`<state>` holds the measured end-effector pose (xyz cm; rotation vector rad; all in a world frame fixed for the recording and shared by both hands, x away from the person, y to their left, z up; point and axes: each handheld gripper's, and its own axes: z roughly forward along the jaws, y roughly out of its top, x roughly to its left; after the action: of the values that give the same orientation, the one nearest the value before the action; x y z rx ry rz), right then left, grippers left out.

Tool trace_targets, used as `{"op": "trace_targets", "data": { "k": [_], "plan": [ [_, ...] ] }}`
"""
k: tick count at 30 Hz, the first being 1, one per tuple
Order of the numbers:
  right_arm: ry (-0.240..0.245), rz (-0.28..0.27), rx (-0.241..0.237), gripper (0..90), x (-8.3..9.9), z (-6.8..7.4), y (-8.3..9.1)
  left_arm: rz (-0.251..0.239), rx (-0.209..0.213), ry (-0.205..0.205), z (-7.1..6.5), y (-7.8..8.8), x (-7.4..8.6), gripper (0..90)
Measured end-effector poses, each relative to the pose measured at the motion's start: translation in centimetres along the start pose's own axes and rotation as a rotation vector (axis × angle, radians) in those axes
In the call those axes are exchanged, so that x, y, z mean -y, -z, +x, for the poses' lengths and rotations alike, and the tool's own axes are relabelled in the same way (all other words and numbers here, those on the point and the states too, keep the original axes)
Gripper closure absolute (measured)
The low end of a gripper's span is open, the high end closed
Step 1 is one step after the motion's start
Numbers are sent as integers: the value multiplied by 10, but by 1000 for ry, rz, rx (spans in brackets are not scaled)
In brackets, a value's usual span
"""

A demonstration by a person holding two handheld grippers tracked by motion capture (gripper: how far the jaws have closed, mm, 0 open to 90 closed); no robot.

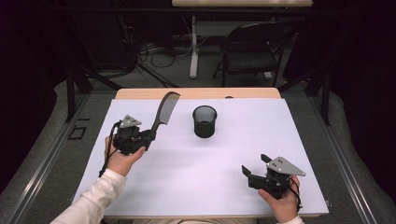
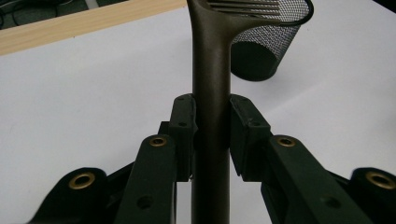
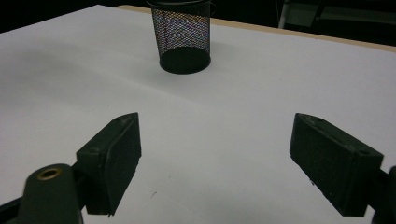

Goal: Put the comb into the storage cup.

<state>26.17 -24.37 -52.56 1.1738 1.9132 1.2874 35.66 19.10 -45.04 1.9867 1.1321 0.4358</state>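
A dark comb [image 1: 166, 109] is held off the table at the left, its handle clamped between the jaws of my left gripper [image 1: 150, 136] and its toothed end slanting up and away. In the left gripper view the comb handle [image 2: 211, 93] runs straight up between the two pads, my left gripper [image 2: 211, 123] shut on it, the teeth crossing in front of the cup. A black mesh cup [image 1: 204, 121] stands upright mid-table, to the right of the comb. My right gripper [image 1: 254, 169] rests low at the near right, jaws wide open and empty [image 3: 215, 158]; the mesh cup [image 3: 183, 39] stands ahead of it.
A white sheet [image 1: 205, 172] covers the wooden table [image 1: 140, 94]. Behind the table stand a black folding chair [image 1: 252, 49] and a white table leg [image 1: 193, 46], with cables on the floor. Dark frame posts flank both sides.
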Motion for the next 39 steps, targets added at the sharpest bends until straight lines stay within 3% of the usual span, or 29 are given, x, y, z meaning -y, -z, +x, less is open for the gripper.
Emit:
{"op": "trace_targets", "data": {
  "k": [12, 30, 39],
  "plan": [
    [3, 5, -1, 167, 0, 0, -1, -62, 0, -7, -11, -18, -8, 724],
    [-10, 22, 9, 160, -3, 1, -6, -145, 55, -21, -41, -40, -19, 724],
    [-64, 37, -45, 151, -22, -3, -11, -168, 63, -14, -50, -46, -25, 724]
  ]
}}
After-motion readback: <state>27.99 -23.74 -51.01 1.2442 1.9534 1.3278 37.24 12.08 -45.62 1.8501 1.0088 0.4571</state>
